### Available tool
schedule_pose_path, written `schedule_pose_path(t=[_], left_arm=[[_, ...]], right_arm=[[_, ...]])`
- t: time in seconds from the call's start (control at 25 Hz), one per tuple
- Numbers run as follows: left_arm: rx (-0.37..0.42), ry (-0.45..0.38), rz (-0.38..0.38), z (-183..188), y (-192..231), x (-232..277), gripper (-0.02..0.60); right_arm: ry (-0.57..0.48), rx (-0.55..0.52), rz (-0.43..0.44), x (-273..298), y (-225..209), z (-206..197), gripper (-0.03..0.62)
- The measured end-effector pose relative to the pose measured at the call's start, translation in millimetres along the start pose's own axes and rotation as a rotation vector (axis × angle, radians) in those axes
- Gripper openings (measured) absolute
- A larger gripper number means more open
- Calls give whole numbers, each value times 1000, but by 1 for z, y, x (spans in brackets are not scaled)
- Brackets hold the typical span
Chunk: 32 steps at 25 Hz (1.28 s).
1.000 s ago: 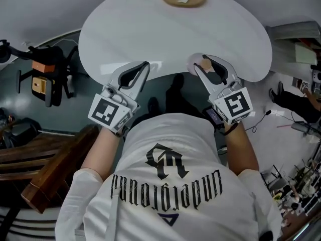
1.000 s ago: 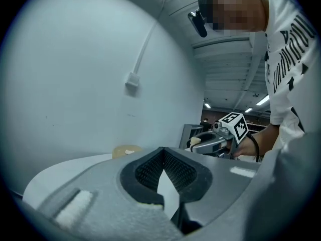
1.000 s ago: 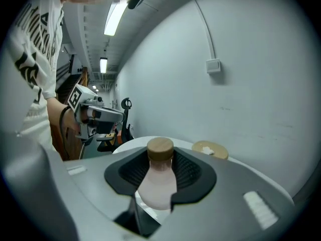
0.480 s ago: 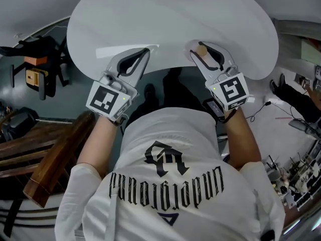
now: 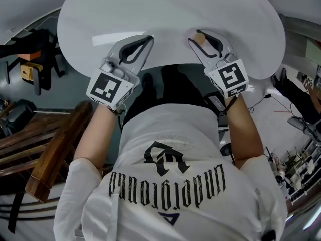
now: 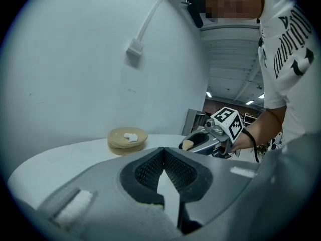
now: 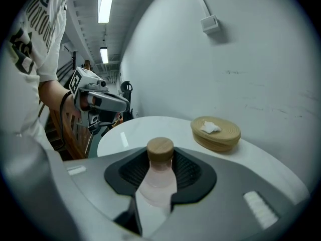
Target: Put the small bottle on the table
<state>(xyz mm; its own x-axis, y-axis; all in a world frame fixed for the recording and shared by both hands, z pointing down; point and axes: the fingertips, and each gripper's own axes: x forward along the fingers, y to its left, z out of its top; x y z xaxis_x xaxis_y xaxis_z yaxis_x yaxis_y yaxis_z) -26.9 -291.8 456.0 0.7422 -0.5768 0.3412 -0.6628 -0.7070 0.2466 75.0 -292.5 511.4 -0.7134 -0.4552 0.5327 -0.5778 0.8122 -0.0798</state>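
A small bottle (image 7: 159, 177) with a pale pink body and a wooden cap stands upright between the jaws of my right gripper (image 7: 160, 160), which is shut on it. In the head view, the bottle (image 5: 201, 37) and right gripper (image 5: 197, 34) hang over the near edge of the white round table (image 5: 170, 9). The left gripper (image 5: 147, 39) hovers over the same edge further left, shut and empty. In the left gripper view its jaws (image 6: 164, 152) meet at the tip, and the right gripper (image 6: 208, 139) with the bottle cap (image 6: 186, 144) shows beyond.
A round wooden dish (image 7: 215, 133) with a white scrap in it sits at the table's far side, near the wall (image 6: 127, 138). A wooden bench (image 5: 50, 154) and black gear (image 5: 30, 64) stand on the floor to the left. Cables lie on the floor at right (image 5: 261, 109).
Both grippers have moved forward from the table's near edge to over its surface. The wooden dish has slid out of the top of the head view. The right gripper's hold on the bottle is unchanged.
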Motion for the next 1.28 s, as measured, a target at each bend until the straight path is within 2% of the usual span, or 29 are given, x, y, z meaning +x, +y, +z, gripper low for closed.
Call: schedule_pose_path(t=[0.4, 0.84, 1.08, 1.28], left_arm=[[-1, 31, -18, -24, 20, 28, 6], [-31, 62, -5, -54, 33, 45, 6], [-40, 80, -21, -62, 29, 55, 6], [-77, 59, -44, -63, 24, 62, 6]], right_arm=[[34, -5, 23, 33, -14, -25, 138], [79, -7, 43, 57, -24, -52, 140], [83, -12, 42, 62, -27, -58, 140], [84, -25, 51, 65, -25, -62, 141]])
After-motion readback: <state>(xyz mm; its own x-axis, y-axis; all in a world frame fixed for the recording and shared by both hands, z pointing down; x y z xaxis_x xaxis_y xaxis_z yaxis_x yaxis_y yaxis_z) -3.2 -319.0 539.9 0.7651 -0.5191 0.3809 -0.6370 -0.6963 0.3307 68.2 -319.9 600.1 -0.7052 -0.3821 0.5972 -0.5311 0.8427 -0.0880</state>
